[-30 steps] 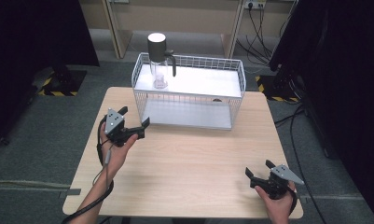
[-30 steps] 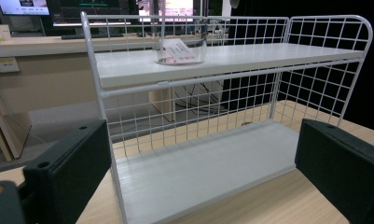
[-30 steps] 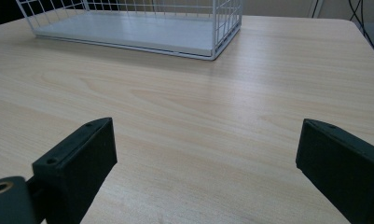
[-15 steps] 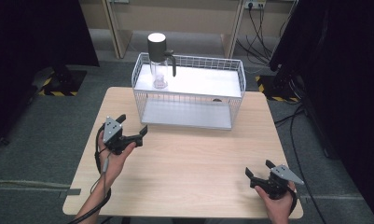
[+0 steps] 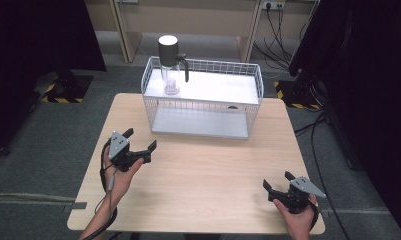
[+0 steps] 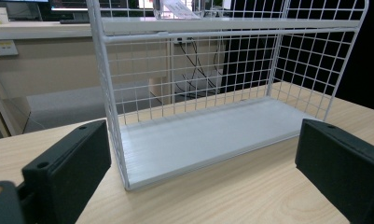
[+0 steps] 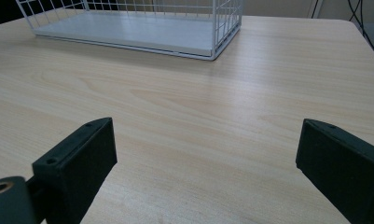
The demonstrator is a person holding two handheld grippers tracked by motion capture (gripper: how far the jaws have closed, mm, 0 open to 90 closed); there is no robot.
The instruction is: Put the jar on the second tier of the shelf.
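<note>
The left hand-held gripper (image 5: 139,141) hangs just above the pale wooden bench (image 5: 208,170) near its left edge, black jaws spread wide with nothing between them, the grey three-cornered plate on top and the cable trailing down along the person's forearm. Its jaws point forward and a little right, toward the white wire two-tier rack (image 5: 204,107) that stands across the far half of the bench; in the left gripper view that rack (image 6: 194,93) looms near and straight ahead, its near left corner post between the jaws and its long axis running crosswise to the line of reach. On the rack's upper shelf, at the far left corner, stands the clear glass pitcher with a dark lid and dark handle (image 5: 170,65), upright, its handle turned to the right. It lies ahead of and above the left hand-held gripper, beyond the rack's front edge. The right hand-held gripper (image 5: 277,182) sits low at the bench's near right corner, its jaws likewise parted and empty, well apart from the rack (image 7: 128,23), which it sees only as a far strip of lower shelf. By my judgement the left hand is plainly the nearer to the pitcher, and any reach would have to rise over the upper rail.
</note>
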